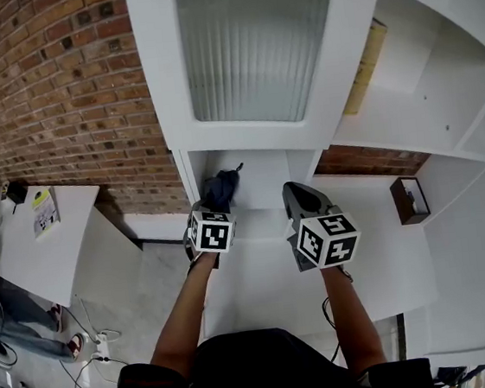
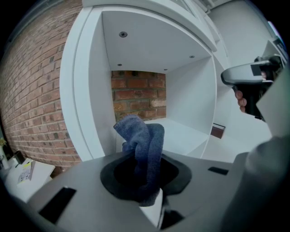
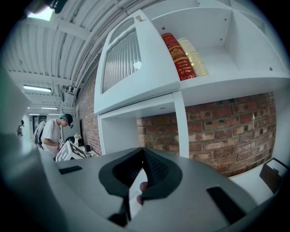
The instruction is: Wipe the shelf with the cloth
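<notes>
Left gripper [image 1: 216, 209] is clamped on the blue cloth [image 1: 222, 188]. The cloth is bunched and sticks out past the jaws, right at the mouth of the open shelf compartment [image 1: 266, 173]; contact with its floor can't be told. Right gripper [image 1: 297, 193] sits just right of that compartment, jaws pressed together with nothing between them. Red book [image 3: 178, 55] stands one level above the compartment.

The right hand-held gripper [image 3: 143, 150], jaws together, faces the shelf [image 3: 217, 84].
</notes>
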Available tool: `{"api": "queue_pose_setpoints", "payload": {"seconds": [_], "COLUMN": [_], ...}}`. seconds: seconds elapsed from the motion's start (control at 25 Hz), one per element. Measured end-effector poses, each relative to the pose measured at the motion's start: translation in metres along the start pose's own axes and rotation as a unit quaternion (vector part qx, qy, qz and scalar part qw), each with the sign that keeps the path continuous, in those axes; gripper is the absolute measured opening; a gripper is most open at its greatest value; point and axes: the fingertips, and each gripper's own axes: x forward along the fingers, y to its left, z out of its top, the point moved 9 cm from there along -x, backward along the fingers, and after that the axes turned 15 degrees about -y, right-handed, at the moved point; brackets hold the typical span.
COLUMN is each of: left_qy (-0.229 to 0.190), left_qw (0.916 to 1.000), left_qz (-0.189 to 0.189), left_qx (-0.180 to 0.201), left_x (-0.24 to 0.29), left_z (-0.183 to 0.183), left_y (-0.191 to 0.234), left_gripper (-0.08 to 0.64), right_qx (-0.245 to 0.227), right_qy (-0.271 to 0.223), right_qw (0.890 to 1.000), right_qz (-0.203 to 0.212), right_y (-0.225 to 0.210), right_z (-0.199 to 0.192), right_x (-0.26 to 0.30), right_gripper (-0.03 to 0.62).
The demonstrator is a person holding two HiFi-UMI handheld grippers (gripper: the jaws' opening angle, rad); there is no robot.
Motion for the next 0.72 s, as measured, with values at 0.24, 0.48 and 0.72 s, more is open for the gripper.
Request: {"api": "queue_pose_setpoints", "payload": {"seconds": [0.24,0.48,0.72], "left_qy": [0.010,0.015,0.036], "left_qw": [0.9995,0.9983,0.9957], "left_qz": [-0.011,-0.039,-0.061], "left_qx": [0.029,0.040,0.061], "left_x": [0.010,0.022,0.035], "left_z": [0.004,0.010,0.012], "left_y": [-0.009,-0.022,-0.037], "left_gripper": [0.071,0.071,0.071], "right_qx": [-0.003,-0.001,0.001], "right_qy": [-0.001,-0.001,-0.004], "right_qw": [1.000,0.999,0.999], "right_qz": [-0.014,-0.032,-0.043], "right_y": [-0.006,-0.017,-0.023], "right_z": [0.000,0.001,0.001], "right_x": [-0.006,-0.012,-0.018], "right_gripper": [0.017,0.017,0.017]}}
